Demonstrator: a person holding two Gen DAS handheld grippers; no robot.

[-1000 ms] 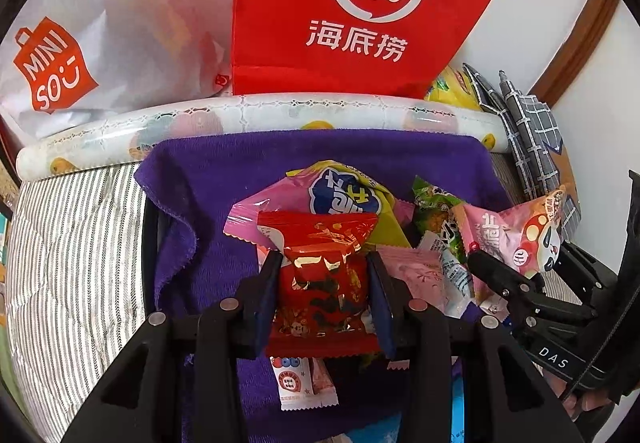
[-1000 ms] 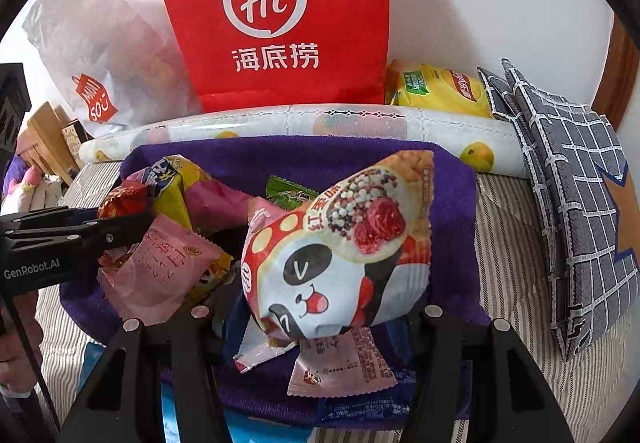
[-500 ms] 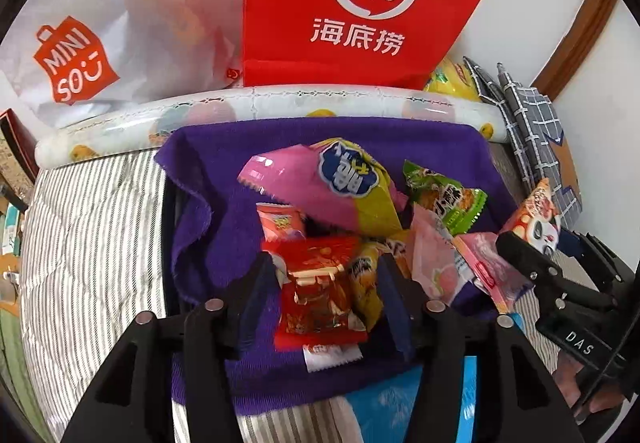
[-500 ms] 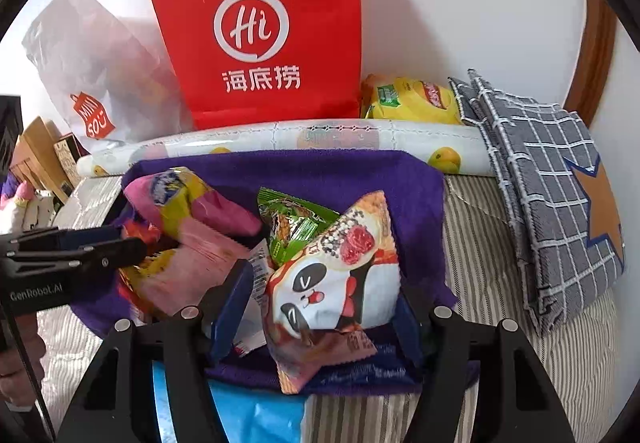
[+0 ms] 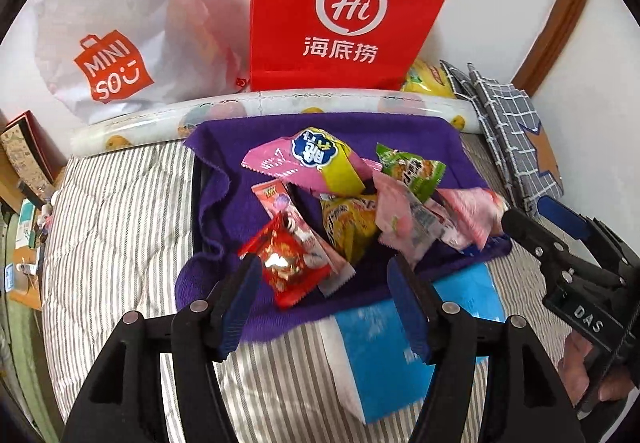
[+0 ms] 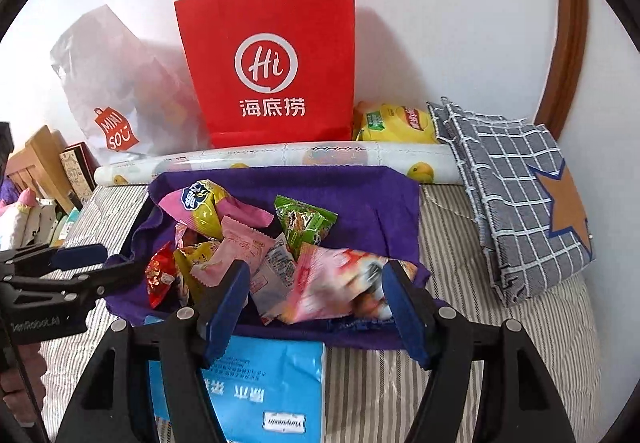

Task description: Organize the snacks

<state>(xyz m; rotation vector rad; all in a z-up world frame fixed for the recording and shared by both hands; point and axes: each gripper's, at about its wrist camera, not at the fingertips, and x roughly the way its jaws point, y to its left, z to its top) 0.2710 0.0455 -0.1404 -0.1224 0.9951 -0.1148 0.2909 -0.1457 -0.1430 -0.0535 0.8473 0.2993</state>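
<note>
Several snack packets lie heaped on a purple towel (image 5: 408, 133) (image 6: 360, 195) on the bed. My left gripper (image 5: 324, 279) hovers above the heap's near edge, jaws opening; the red packet (image 5: 286, 263) lies loose below them, free of the pads. My right gripper (image 6: 314, 287) also has its jaws opening; the panda packet (image 6: 340, 291), blurred, lies on the heap below and between them, untouched. A pink-and-yellow packet (image 5: 312, 163) (image 6: 204, 205) and a green one (image 5: 412, 171) (image 6: 306, 223) lie further back. Each gripper shows at the edge of the other's view.
A red paper bag (image 5: 340, 11) (image 6: 272, 63) and a white Miniso bag (image 5: 116, 31) stand against the wall behind a rolled fruit-print sheet (image 6: 280, 159). A yellow chip bag (image 6: 396, 123) and checked cushion (image 6: 516, 187) sit right. A blue pack (image 6: 264, 387) lies in front.
Both grippers let go: the red packet and the panda packet dropped onto the heap. Both grippers opened, rose and drew back from the towel.
</note>
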